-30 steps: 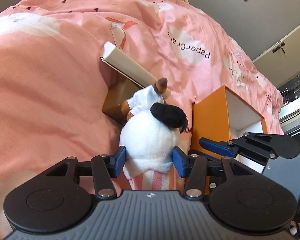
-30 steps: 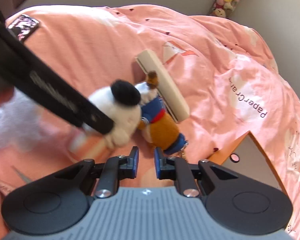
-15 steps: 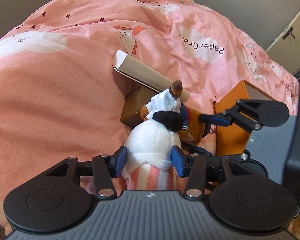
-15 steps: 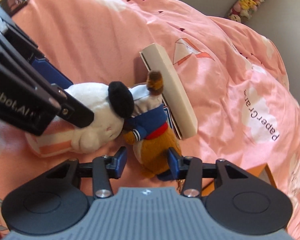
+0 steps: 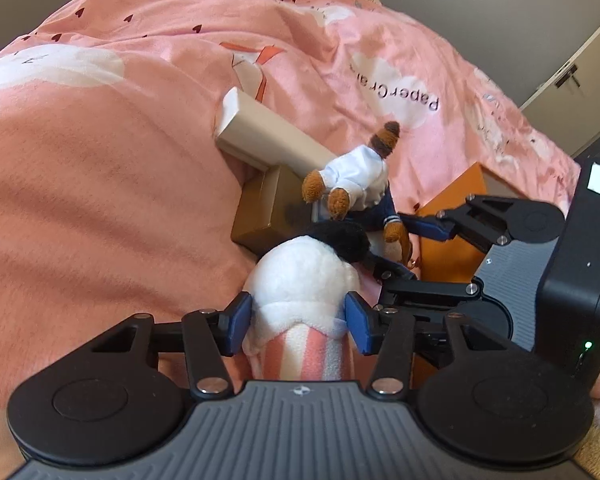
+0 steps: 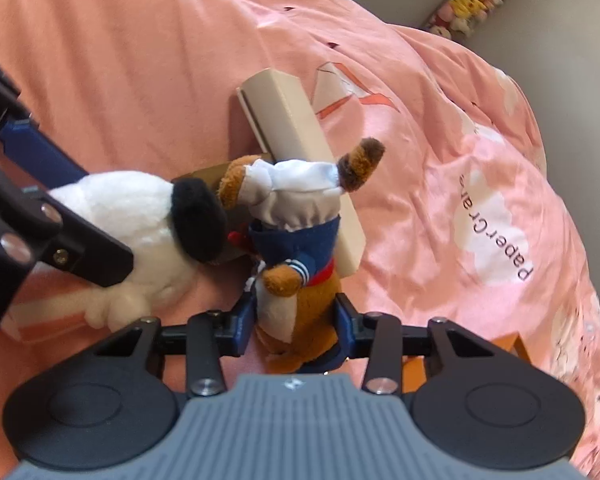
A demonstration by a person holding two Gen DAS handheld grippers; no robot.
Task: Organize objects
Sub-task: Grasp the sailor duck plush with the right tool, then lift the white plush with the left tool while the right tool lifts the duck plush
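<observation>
The left gripper [image 5: 299, 322] is clamped on a white plush dog with a black ear and pink-striped body [image 5: 306, 280], its blue pads pressing both flanks. The right gripper [image 6: 296, 322] is clamped on a brown plush fox in a white cap and navy sailor top [image 6: 296, 240], jaws on its lower body. Just ahead of both jaws, a long cream box [image 5: 268, 136] rests across a brown cardboard box [image 5: 262, 210] on the pink quilt [image 5: 100, 168]. An orange box [image 5: 456, 216] lies right of the left jaws.
</observation>
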